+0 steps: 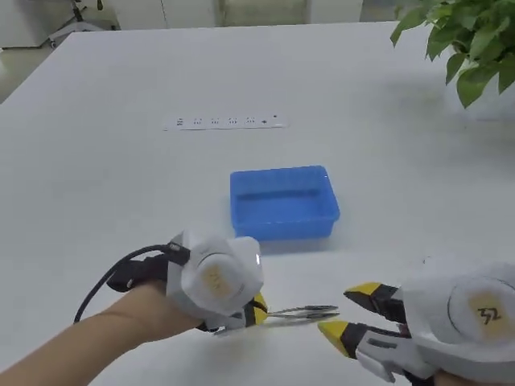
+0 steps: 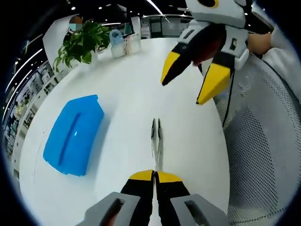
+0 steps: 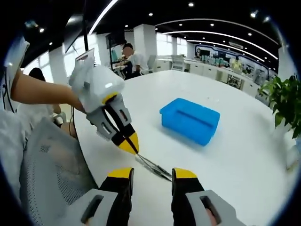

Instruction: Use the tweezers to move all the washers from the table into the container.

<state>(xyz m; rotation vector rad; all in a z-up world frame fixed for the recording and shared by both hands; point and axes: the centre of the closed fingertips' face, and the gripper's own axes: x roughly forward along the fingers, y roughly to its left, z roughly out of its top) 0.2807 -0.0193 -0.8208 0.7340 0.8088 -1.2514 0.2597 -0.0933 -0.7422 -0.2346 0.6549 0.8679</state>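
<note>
One white table (image 1: 121,185), office (image 3: 211,47) behind; left hand-held gripper (image 2: 155,175) clamps tweezers (image 2: 156,139), right hand-held gripper (image 1: 335,310) spread.

White table (image 1: 121,185), plain top. Blue container (image 1: 282,203) near middle, open side up, flat on surface. White power strip (image 1: 225,122) farther back, slightly left of container, well apart. Green plant (image 1: 471,40) at far right edge. Small pale objects (image 2: 117,42) beside plant, unclear.

silver tweezers (image 1: 306,312) closed, blue container (image 1: 283,226) beyond
</note>
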